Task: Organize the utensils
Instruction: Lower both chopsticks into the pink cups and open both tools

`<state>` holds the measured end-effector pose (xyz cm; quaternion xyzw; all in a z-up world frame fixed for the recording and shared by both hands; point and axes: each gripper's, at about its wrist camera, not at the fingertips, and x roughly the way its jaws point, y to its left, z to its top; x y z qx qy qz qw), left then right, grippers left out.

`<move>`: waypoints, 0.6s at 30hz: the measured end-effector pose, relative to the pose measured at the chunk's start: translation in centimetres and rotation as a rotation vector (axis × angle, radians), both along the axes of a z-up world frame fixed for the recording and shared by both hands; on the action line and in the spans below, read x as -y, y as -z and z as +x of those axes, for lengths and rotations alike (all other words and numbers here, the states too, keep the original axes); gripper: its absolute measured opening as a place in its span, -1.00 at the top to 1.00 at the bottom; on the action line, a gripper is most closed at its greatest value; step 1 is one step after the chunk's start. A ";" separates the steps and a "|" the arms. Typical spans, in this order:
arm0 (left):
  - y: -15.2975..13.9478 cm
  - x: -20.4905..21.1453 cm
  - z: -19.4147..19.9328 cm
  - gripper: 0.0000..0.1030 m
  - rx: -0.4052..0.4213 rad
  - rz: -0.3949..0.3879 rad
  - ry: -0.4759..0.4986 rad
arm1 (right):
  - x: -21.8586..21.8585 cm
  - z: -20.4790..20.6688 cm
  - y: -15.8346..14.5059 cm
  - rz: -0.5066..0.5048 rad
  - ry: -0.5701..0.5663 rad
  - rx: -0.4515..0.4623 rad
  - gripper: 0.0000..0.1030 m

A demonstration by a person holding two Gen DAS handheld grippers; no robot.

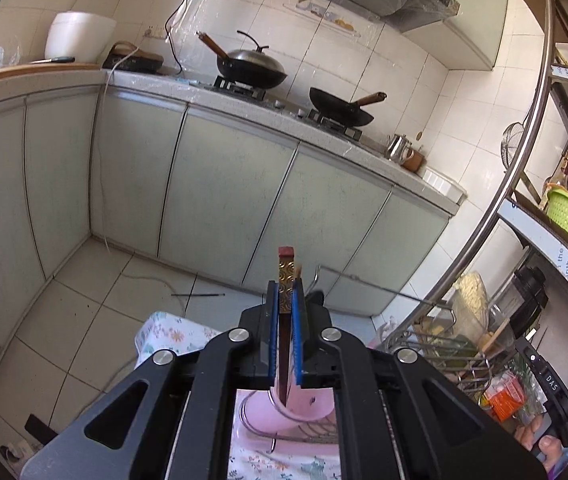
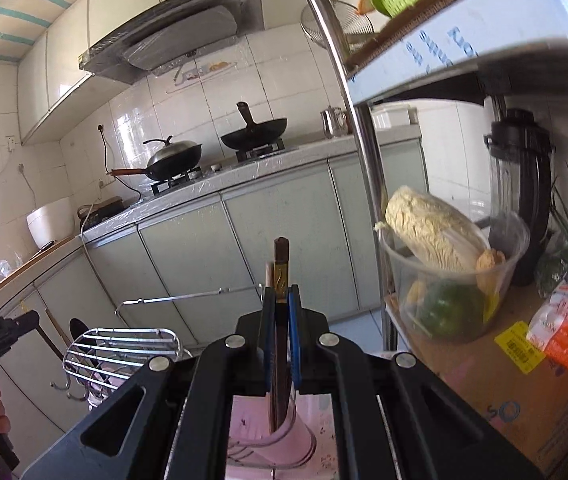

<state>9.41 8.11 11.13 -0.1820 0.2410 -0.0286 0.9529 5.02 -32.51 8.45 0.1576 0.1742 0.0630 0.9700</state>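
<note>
In the left wrist view my left gripper (image 1: 287, 292) is shut on a dark chopstick (image 1: 285, 266) with a gold band and a red end. It stands upright, its lower end inside a pink holder cup (image 1: 309, 404). In the right wrist view my right gripper (image 2: 282, 294) is shut on a dark chopstick (image 2: 282, 258) with gold trim, also upright. Its lower end reaches into the pink holder cup (image 2: 297, 446). A pale wooden stick (image 2: 270, 276) stands right beside the left pad.
A wire rack (image 2: 116, 350) surrounds the cup on a floral cloth (image 1: 164, 332). To the right is a metal shelf post (image 2: 367, 184), with a clear bowl of cabbage (image 2: 439, 240) and a blender (image 2: 523, 184). Cabinets and a stove with woks (image 1: 250, 66) lie ahead.
</note>
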 end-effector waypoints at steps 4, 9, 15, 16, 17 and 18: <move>1.1 0.2 0.0 0.90 -0.017 -0.002 0.010 | 0.0 0.0 0.9 0.009 -0.007 -0.024 0.88; 1.0 0.9 -0.2 0.90 -0.009 0.024 0.011 | -0.2 -0.3 1.0 0.006 -0.005 -0.017 0.88; 0.8 0.1 -0.4 0.65 -0.021 -0.021 0.001 | 0.4 -0.3 0.8 0.050 -0.021 -0.047 0.59; 0.7 -0.1 -0.4 0.58 -0.019 -0.028 -0.007 | 0.5 -0.5 0.6 0.056 -0.022 -0.041 0.53; 0.5 -0.3 -0.5 0.49 -0.018 -0.036 -0.010 | 0.7 -0.7 0.4 0.060 -0.021 -0.036 0.39; 0.3 -0.5 -0.6 0.45 -0.016 -0.040 -0.010 | 0.8 -1.0 0.1 0.063 -0.019 -0.030 0.32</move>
